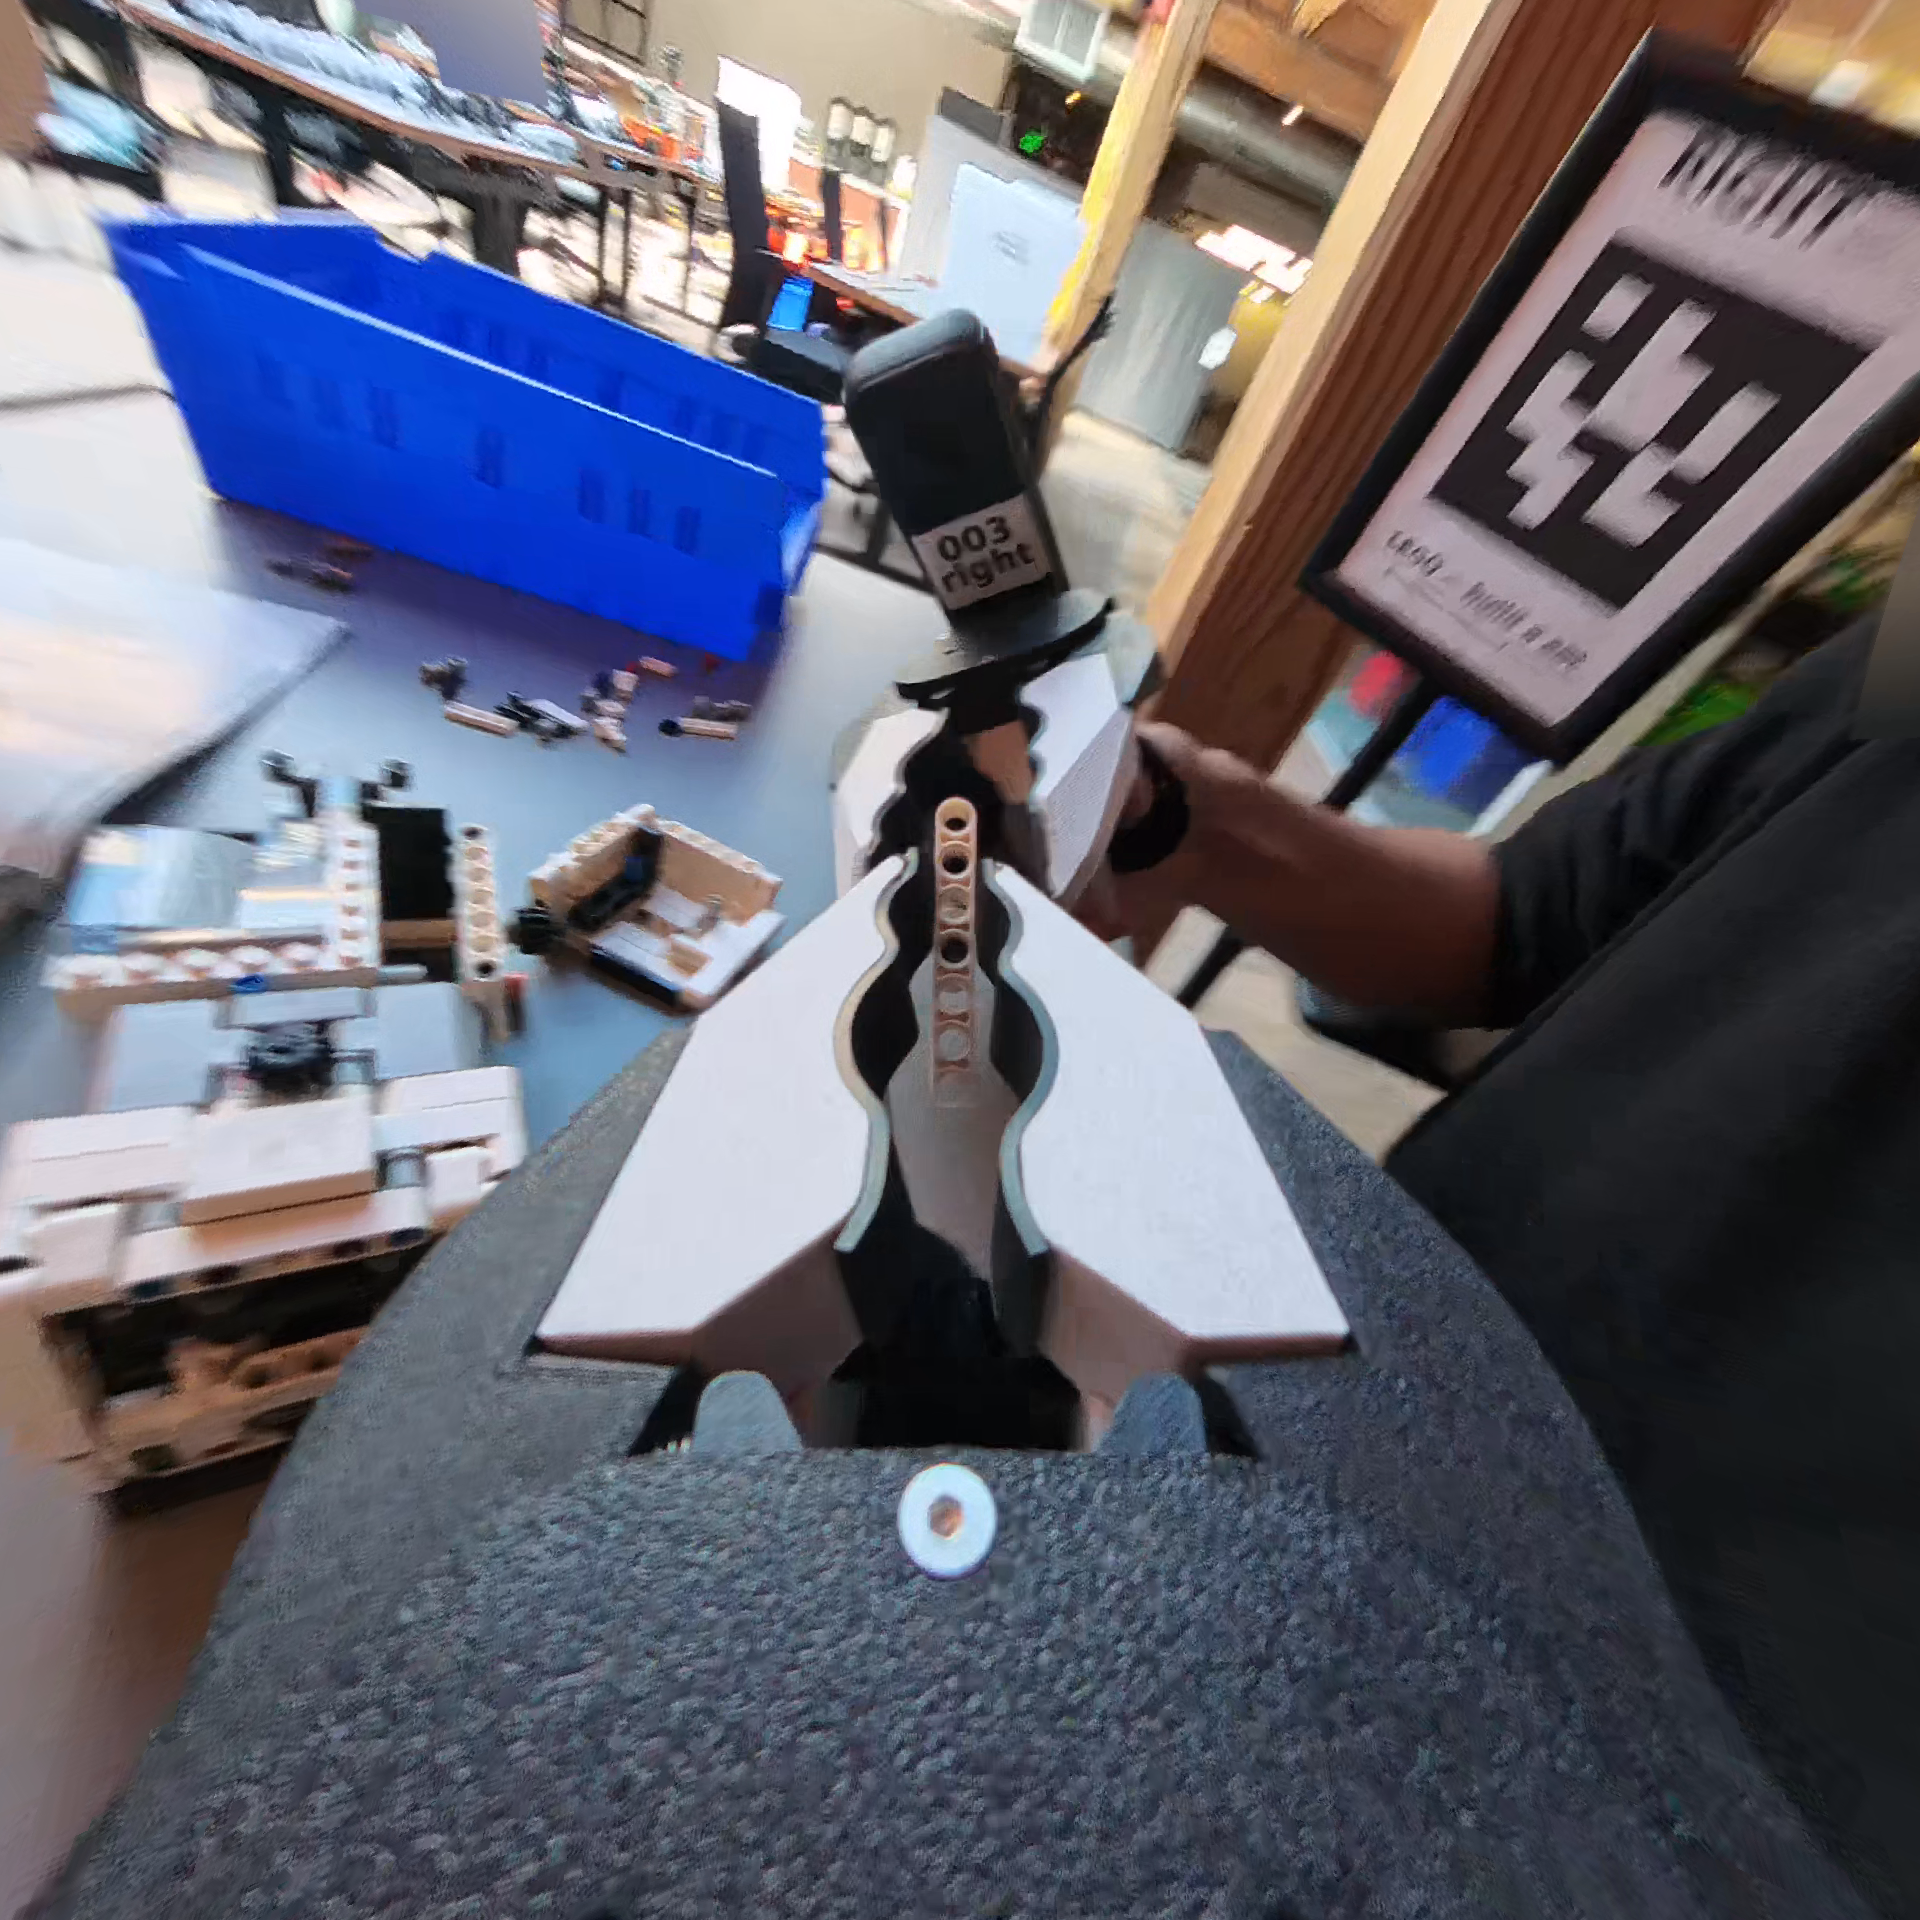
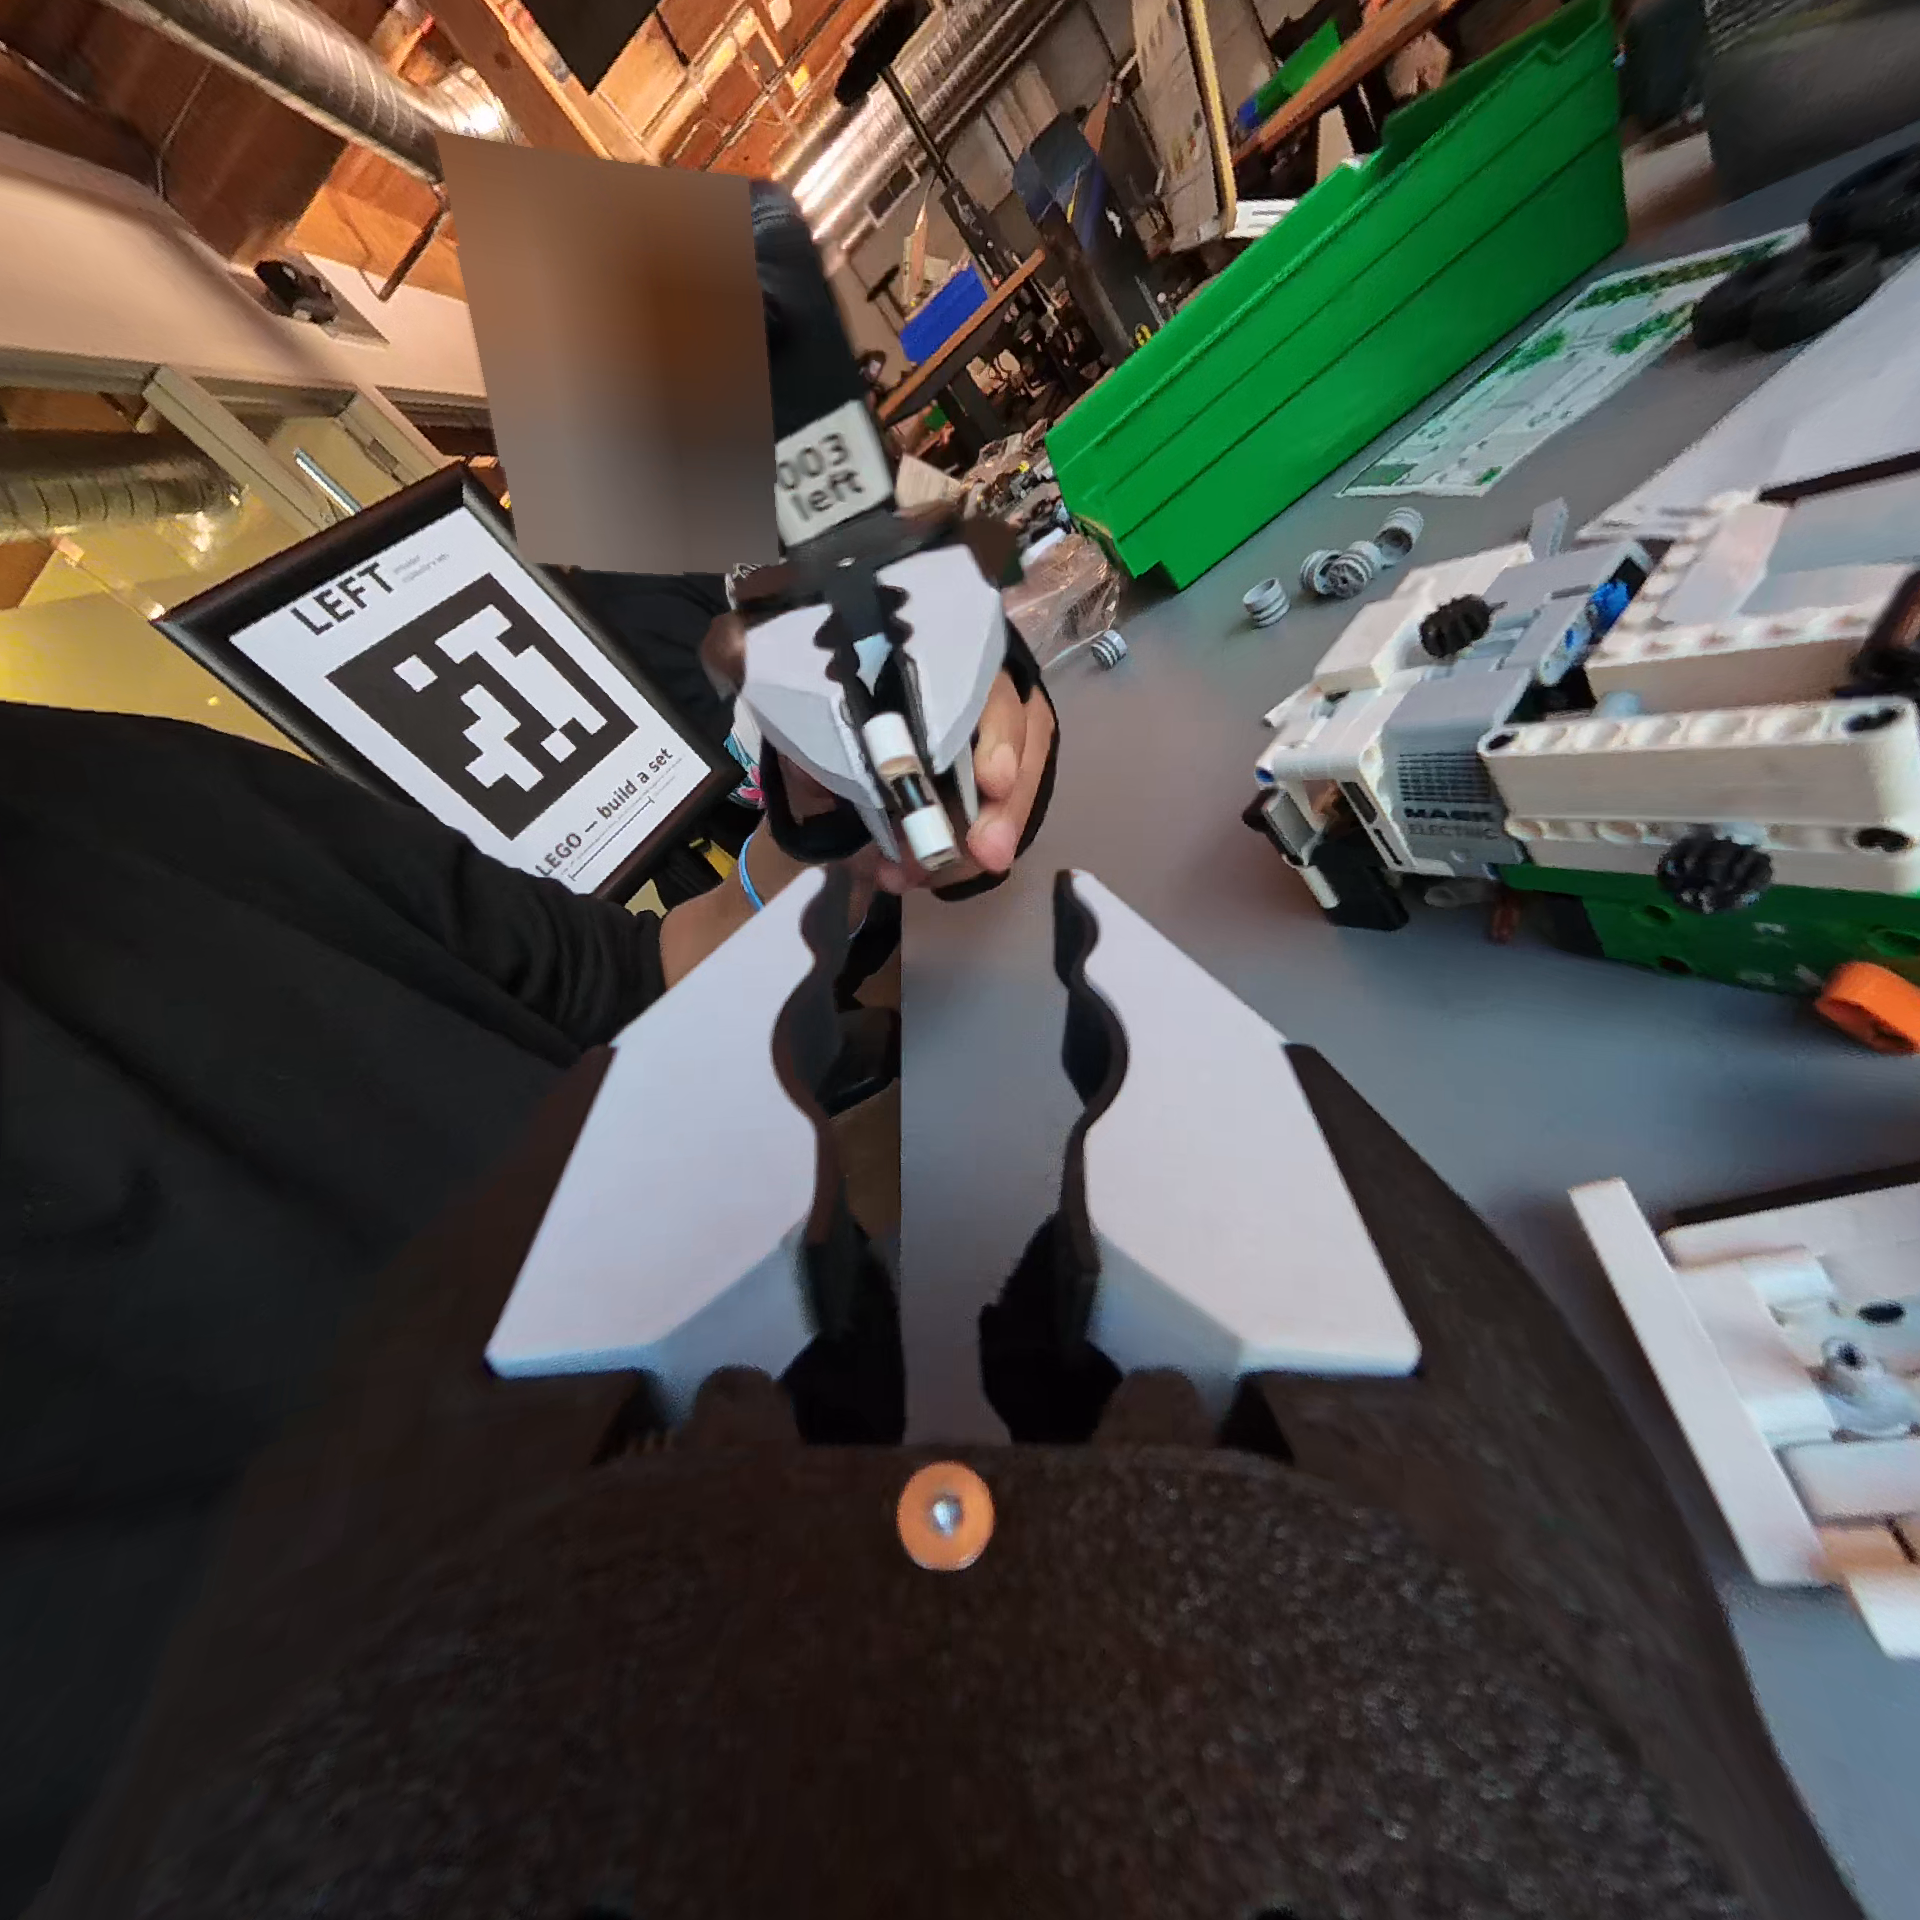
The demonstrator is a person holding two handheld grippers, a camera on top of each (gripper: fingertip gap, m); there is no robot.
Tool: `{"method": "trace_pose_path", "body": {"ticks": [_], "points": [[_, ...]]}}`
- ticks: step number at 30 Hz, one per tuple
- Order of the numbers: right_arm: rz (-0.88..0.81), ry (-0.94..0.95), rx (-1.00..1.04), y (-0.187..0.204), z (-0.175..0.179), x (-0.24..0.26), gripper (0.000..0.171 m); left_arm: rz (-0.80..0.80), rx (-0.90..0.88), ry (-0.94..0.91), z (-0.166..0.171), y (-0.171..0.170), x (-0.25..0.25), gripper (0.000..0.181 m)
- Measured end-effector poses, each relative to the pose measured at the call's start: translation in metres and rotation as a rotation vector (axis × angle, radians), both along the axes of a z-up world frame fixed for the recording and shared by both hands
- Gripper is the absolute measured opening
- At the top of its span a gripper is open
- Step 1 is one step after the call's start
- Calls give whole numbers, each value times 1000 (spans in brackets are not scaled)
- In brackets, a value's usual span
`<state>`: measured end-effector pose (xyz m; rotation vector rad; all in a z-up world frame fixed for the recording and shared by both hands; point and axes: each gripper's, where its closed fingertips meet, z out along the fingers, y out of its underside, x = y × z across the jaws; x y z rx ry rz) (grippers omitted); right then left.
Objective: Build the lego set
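My left gripper (image 1: 951, 862) is shut on a long white holed Lego beam (image 1: 953, 966), held lengthwise between the fingers above the table edge. In the right wrist view the left gripper (image 2: 925, 831) faces the camera with the beam (image 2: 902, 743) seen end-on. My right gripper (image 2: 945, 883) is open and empty, its tips just short of the left gripper. It also shows in the left wrist view (image 1: 971, 758), beyond the beam's tip. A white and green truck build (image 2: 1558, 790) lies on the grey table (image 2: 1195, 1039).
Blue bin (image 1: 468, 436), loose small pieces (image 1: 582, 707) and partial white builds (image 1: 260, 1195) (image 1: 655, 914) lie to the left. Green bin (image 2: 1351, 343), instruction sheet (image 2: 1538, 384), grey hubs (image 2: 1340, 571), black tyres (image 2: 1808, 291) and a white subassembly (image 2: 1787, 1382) lie to the right. Framed marker signs (image 1: 1621, 416) (image 2: 457, 707) stand nearby. Both grippers' tips are close together, under 4 cm apart. About 12 cm separates my right fingertips from the white subassembly (image 2: 1787, 1382). It turns up in the left wrist view (image 1: 720, 928) as well.
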<state>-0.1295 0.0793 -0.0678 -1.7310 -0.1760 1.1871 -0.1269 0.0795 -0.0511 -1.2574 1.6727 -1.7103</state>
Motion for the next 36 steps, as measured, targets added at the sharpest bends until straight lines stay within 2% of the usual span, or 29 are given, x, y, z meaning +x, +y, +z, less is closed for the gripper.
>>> {"method": "trace_pose_path", "body": {"ticks": [5,7,10,14,25,33,36], "points": [[65,230,-129,-5,0,-6,62,118,571,-186,-15,-1,-3,7],[90,303,-140,-6,1,-9,55,143,765,-223,-22,-3,-3,7],[70,259,-146,-3,-9,-12,48,151,921,-265,-27,-11,-2,7],[37,181,-107,-2,-14,-13,29,170,973,-262,-30,-15,0,6],[-21,34,-50,-2,-20,-12,25,236,1011,-244,-33,-14,1,6],[-85,-198,6,-1,-26,-11,25,279,1214,-245,-38,-12,1,7],[-75,-276,40,-4,-27,-8,22,271,1133,-229,-40,-12,-2,10]]}}
